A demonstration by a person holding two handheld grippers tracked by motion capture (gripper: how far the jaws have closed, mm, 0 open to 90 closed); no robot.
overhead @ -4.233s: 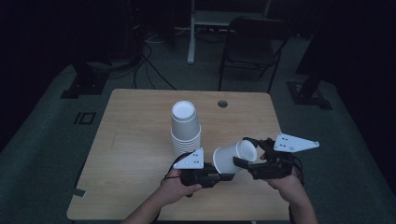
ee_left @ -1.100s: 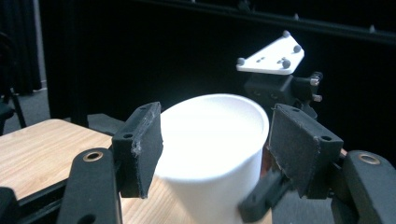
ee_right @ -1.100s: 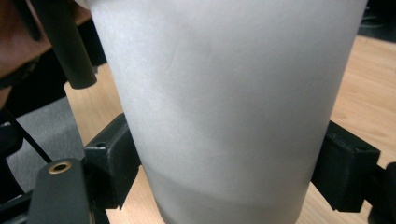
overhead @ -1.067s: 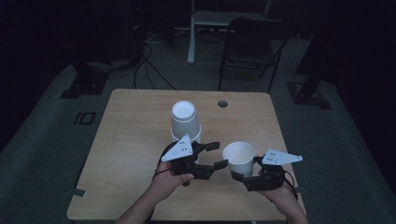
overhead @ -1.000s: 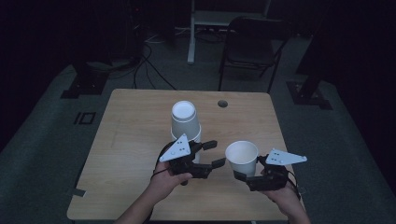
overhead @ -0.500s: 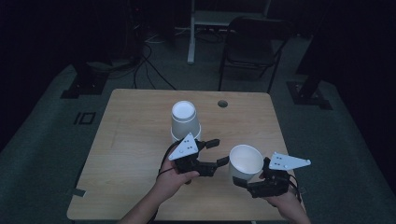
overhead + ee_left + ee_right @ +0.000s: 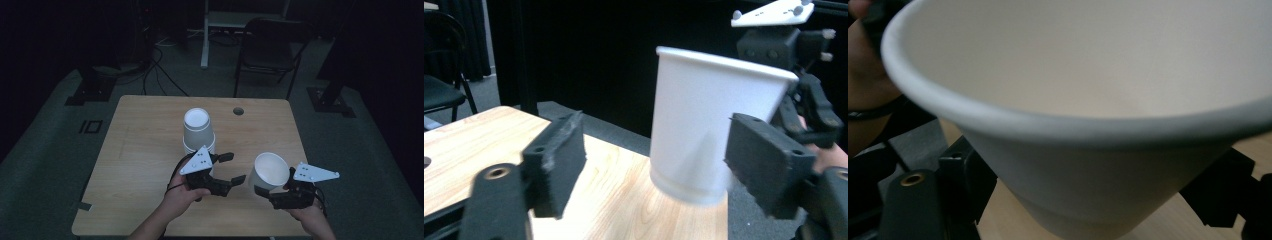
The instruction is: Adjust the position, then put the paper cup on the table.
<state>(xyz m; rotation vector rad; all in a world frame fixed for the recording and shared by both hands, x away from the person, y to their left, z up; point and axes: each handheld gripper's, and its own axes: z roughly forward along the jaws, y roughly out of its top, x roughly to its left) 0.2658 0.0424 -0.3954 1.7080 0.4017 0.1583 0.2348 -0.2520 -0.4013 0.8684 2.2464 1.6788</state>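
1. High view: your right gripper (image 7: 265,191) sits near the front right corner of the wooden surface (image 7: 140,150), clamped on a single white cup (image 7: 269,170) held mouth-up and tipped a little toward your left.
2. Your left gripper (image 7: 232,170) lies just left of that cup, its jaws spread apart with nothing between them — one jaw points toward the stack, the other toward the held cup.
3. The stack of cups (image 7: 199,131) stands upside down in the middle of the surface, just behind your left gripper, well apart from the held cup.
4. Left gripper view: the two black jaws stand wide, and the white cup (image 7: 709,125) shows in the gap beyond them, its base just above the surface edge and its rim tilted; your right gripper (image 7: 804,115) grips it from the far side.
5. Right gripper view: the cup (image 7: 1083,100) sits close to the lens, rim toward the camera, with a jaw pressed against each side of its lower wall — the surface (image 7: 998,215) shows beneath
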